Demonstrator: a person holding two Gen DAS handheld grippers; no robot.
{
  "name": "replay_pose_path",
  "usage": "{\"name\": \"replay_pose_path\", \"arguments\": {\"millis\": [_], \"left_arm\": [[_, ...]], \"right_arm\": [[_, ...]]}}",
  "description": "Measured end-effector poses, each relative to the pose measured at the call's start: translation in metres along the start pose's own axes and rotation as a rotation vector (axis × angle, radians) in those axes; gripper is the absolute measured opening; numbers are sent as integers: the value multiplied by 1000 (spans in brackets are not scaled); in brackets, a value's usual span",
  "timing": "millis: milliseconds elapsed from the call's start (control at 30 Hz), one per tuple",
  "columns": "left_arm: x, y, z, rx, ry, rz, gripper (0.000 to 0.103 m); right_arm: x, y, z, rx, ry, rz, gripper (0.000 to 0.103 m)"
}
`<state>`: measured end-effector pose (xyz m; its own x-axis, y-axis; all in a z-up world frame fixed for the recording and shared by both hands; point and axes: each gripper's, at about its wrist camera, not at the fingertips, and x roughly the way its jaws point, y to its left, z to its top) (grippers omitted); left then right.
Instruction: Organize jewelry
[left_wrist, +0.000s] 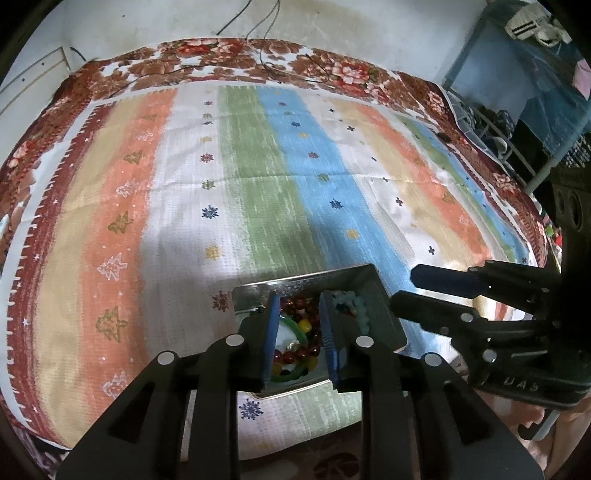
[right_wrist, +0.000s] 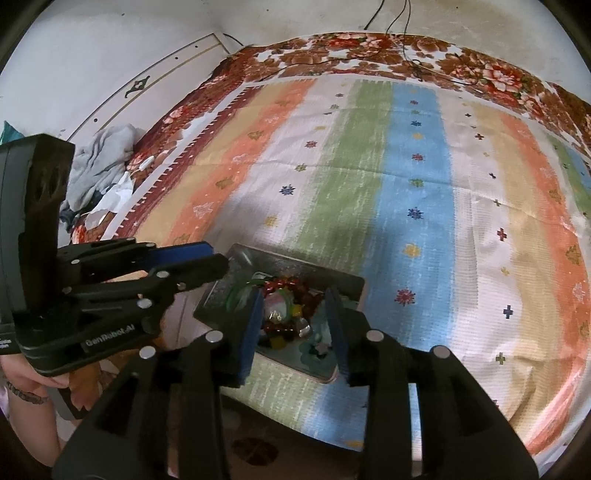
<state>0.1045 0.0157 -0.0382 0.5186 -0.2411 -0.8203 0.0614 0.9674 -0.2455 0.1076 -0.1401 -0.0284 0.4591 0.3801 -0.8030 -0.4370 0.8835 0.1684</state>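
While both grippers hover part-open and empty over the tray (left_wrist: 384, 314), the right gripper (right_wrist: 295, 325) best singles one red bead strand (right_wrist: 284, 284) before closing; left gripper (left_wrist: 299, 332) steadies.

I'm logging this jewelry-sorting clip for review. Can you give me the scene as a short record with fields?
surface: striped cloth over a floral blanket
container: metal tray on the cloth
contents: red bead bracelet, green bangle, pale blue bead bracelet
left tongs: over the tray, nothing gripped
right tongs: over the tray, nothing gripped
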Motion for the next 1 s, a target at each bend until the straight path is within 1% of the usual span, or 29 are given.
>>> {"name": "replay_pose_path", "arguments": {"millis": [67,133,200,267,300,367,400,433,467,533,600,667,767,833,900,1000], "left_arm": [[-3,5,2,-15,-8,3,24],[-6,9,3,-25,-14,-5,28],[-9,10,3,-22,-23,-9,33],[-13,9,3,-15,-32,-12,45],[-14,7,2,-10,-37,-14,47],[-16,3,1,7,-48,-16,59],[-18,1,-1,17,-55,-14,61],[-19,-2,-2,28,-58,-12,66],[-20,-5,-4,48,-65,-12,74],[-24,-10,-8,69,-82,-6,83],[-28,-11,-13,80,-97,0,86],[-30,-11,-17,75,-107,0,92],[-34,-13,-24,79,-127,5,96],[-38,-16,-31,101,-166,10,97],[-41,-19,-37,119,-199,34,97],[-44,-23,-43,127,-222,62,97]], "right_arm": [[-2,-5,0,8,-6,-11,37],[-6,-10,-1,13,-18,-23,40],[-9,-13,-2,12,-31,-31,54],[-11,-16,-4,7,-35,-37,61],[-11,-18,-5,3,-36,-46,61],[-13,-23,-8,7,-42,-55,63],[-15,-25,-9,14,-50,-56,65],[-18,-27,-10,19,-60,-54,66],[-21,-29,-12,22,-69,-52,69],[-26,-30,-15,26,-88,-49,72],[-31,-31,-19,27,-104,-46,79],[-35,-31,-22,26,-122,-49,84],[-41,-30,-28,20,-145,-57,91],[-44,-30,-33,24,-161,-58,92],[-46,-30,-38,28,-168,-59,94],[-48,-28,-43,23,-177,-67,96]]}}
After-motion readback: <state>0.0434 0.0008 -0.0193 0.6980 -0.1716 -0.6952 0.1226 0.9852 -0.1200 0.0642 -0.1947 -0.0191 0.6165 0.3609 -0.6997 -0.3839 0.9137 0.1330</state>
